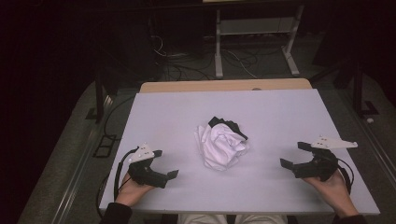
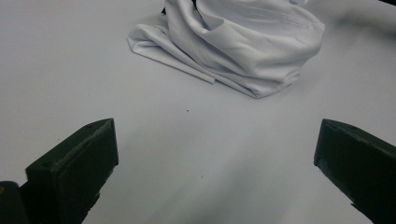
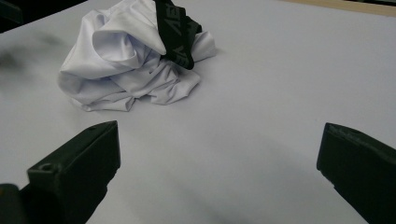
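- One crumpled white cloth (image 1: 221,145), in the middle of the table.
- One black band (image 3: 175,32) with letters, on the far side of that cloth.
- Two grippers: left gripper (image 1: 166,163) near the near left corner, right gripper (image 1: 293,155) near the near right corner.
- Two black jaws on each, four in all, standing wide apart with nothing between.
- Two hands, one under each gripper, at the near edge.
- One white table (image 1: 280,112).
- One wooden strip (image 1: 196,86) along the far edge.
- One metal frame (image 1: 254,35) with two legs on the floor beyond the far edge.
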`<state>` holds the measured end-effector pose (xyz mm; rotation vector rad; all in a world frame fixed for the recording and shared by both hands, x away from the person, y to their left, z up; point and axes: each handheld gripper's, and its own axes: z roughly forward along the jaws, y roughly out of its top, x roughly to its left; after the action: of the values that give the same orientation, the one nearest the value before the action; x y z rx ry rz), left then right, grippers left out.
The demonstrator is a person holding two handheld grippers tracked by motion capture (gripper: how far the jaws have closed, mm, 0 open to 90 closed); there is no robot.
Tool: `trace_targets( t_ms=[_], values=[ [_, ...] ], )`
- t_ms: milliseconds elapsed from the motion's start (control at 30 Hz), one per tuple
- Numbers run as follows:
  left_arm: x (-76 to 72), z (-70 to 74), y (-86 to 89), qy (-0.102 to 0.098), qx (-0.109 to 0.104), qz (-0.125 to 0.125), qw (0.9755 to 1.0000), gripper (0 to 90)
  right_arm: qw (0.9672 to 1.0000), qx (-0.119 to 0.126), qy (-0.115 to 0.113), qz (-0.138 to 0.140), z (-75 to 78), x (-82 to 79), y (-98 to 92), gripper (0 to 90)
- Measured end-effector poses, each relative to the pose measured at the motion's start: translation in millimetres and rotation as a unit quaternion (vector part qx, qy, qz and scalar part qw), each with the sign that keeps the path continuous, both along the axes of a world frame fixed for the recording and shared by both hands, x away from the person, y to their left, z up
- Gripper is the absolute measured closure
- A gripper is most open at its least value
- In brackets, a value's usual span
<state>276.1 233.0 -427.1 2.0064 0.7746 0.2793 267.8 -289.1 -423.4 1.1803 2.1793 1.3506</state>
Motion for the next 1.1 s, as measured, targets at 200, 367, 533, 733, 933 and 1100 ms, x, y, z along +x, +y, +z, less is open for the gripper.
trace_targets(
  t_ms=[200,367,533,733,933,1100],
  values=[
    [0.5,0.2,-0.4,-0.001,0.000,0.000,1.0000,0.0,1.0000,-0.001,0.001,-0.002,0.2,-1.3,-0.1,0.0],
    [0.7,0.2,-0.3,-0.001,0.000,0.000,1.0000,0.0,1.0000,0.000,0.000,-0.004,0.5,-1.3,-0.7,0.0],
    [0.8,0.8,0.5,-0.002,-0.002,0.002,1.0000,0.0,1.0000,-0.003,0.001,-0.003,0.4,-1.1,-0.2,0.0],
    [0.7,1.0,0.6,-0.002,-0.003,0.003,1.0000,0.0,1.0000,-0.004,0.000,-0.003,0.8,-1.3,-0.2,0.0],
    [0.9,2.0,1.8,-0.005,-0.007,0.006,0.9999,0.0,1.0000,-0.005,-0.001,-0.003,1.2,-1.5,0.2,0.0],
    [2.1,3.0,3.2,-0.005,-0.008,0.011,0.9999,0.0,1.0000,-0.003,-0.004,-0.003,2.3,-1.7,1.2,0.0]
  ],
)
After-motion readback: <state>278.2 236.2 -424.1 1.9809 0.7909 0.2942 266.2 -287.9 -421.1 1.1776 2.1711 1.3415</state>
